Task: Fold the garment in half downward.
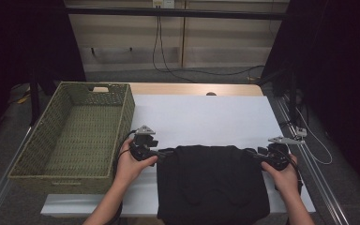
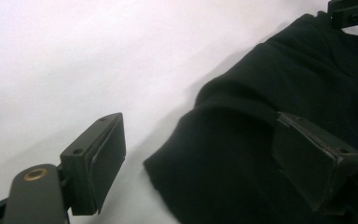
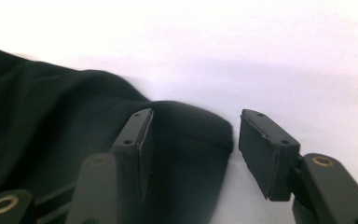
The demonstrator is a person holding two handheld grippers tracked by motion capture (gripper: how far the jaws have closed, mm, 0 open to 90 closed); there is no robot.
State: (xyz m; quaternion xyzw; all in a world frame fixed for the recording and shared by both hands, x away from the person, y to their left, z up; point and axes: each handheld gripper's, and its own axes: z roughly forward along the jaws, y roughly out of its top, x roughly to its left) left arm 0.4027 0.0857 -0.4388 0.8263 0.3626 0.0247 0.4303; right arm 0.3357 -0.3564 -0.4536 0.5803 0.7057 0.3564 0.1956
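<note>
Two claws set at the far corners of a folded black garment

Both hands work at the near edge of the bench (image 1: 206,112), which carries a white sheet; the black garment (image 1: 213,185) lies folded on that sheet, its near hem hanging just over the bench edge, and its two far corners point left and right. Left claw (image 1: 161,153): seen from above at the garment's far left corner; in the left gripper view its jaws stand wide, one pad (image 2: 105,156) over bare white sheet, the other pad (image 2: 307,161) over the dark cloth, with the corner fold between them but not pinched. Right claw (image 1: 258,152): at the far right corner; in the right gripper view its jaws stand part open, the rounded corner of the garment (image 3: 186,140) lying between the pads (image 3: 142,149) and, as far as the frame shows, not pressed by either.

Step in hand, by judgement: taking hold of the two far corners, probably to fold the cloth again or to lift it. Next move calls for both claws to sink until the lower pad slides under the fold, then close together, evenly, so that all layers are caught; a shallow bite may slip off.

Farther off, at the left of the bench, stands an empty woven basket (image 1: 37,154), a likely destination; beyond it, a pale wall with a hanging cable (image 1: 159,47).
</note>
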